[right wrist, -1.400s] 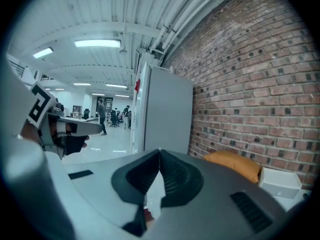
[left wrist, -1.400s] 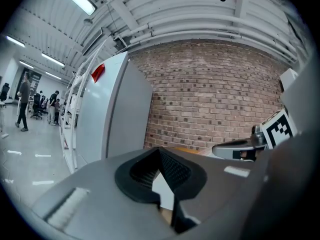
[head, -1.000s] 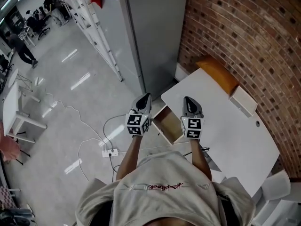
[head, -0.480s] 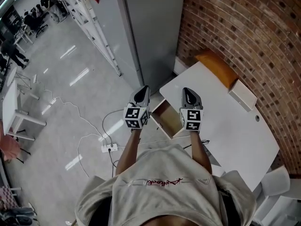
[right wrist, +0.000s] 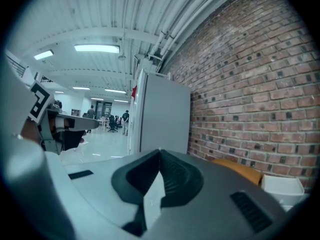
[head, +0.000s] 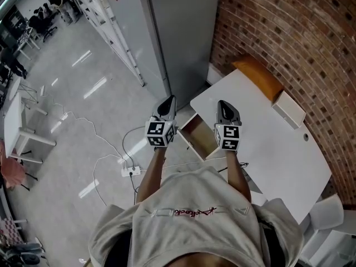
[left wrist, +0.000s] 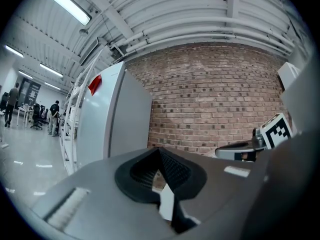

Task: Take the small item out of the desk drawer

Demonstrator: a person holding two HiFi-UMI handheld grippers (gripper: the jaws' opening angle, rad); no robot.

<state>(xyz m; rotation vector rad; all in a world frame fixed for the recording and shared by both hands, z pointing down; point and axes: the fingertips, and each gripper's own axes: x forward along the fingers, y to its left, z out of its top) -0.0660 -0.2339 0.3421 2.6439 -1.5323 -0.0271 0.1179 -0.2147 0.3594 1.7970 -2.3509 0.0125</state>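
In the head view the desk drawer (head: 198, 136) stands pulled out from the left side of the white desk (head: 267, 143). Its wooden inside is bare as far as I can see, and no small item shows in it. My left gripper (head: 169, 100) hovers just left of the drawer and my right gripper (head: 222, 103) just right of it, over the desk's edge. Both point level, away from me. In the left gripper view the left gripper (left wrist: 160, 150) has its jaws together, holding nothing. The right gripper (right wrist: 160, 152) looks the same in the right gripper view.
An orange cushion-like thing (head: 258, 77) and a white box (head: 288, 109) lie along the desk's far edge by the brick wall (head: 289, 32). A grey cabinet (head: 183, 32) stands beyond the drawer. Cables and a power strip (head: 129, 172) lie on the floor to the left.
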